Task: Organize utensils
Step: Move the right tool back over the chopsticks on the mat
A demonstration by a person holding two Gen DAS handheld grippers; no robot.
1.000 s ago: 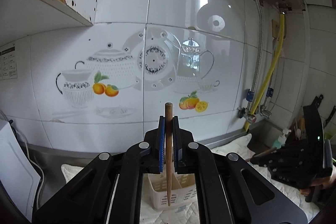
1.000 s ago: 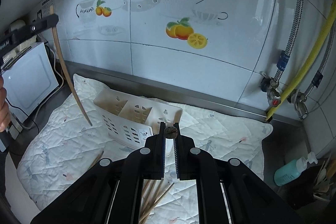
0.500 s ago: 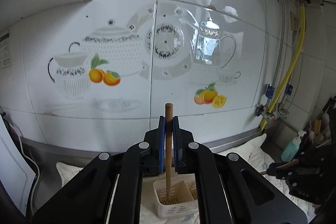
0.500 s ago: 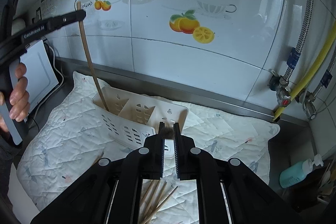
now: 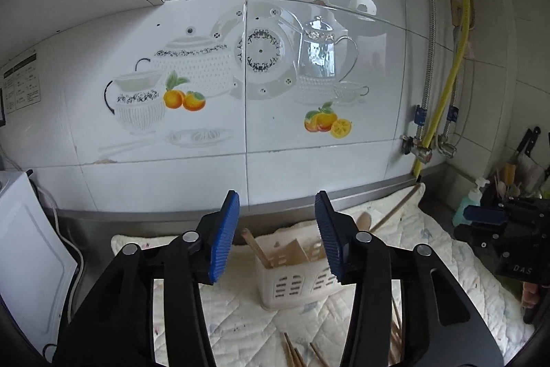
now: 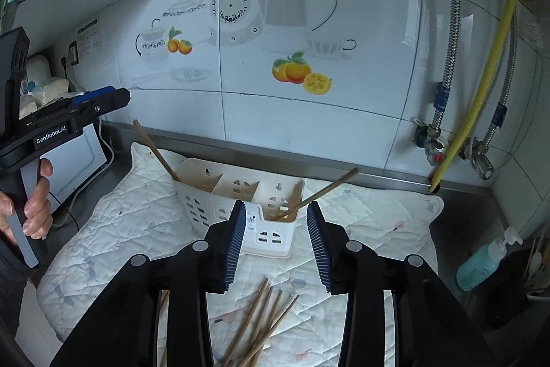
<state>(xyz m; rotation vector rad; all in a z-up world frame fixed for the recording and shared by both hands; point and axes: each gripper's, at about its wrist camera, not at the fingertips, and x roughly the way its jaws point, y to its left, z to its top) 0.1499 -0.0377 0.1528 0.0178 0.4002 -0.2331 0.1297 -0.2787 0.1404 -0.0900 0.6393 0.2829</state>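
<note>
Presently both the left gripper and the right gripper are opening with nothing between the jaws. One chopstick leans in the holder's left compartment, another in its right. Loose chopsticks on the cloth should be lifted singly, gripped near mid-length.

The right gripper is opening with nothing between its jaws, above a white caddy holding two leaning chopsticks, while more, perhaps five, are lying loose on the quilted mat.
</note>
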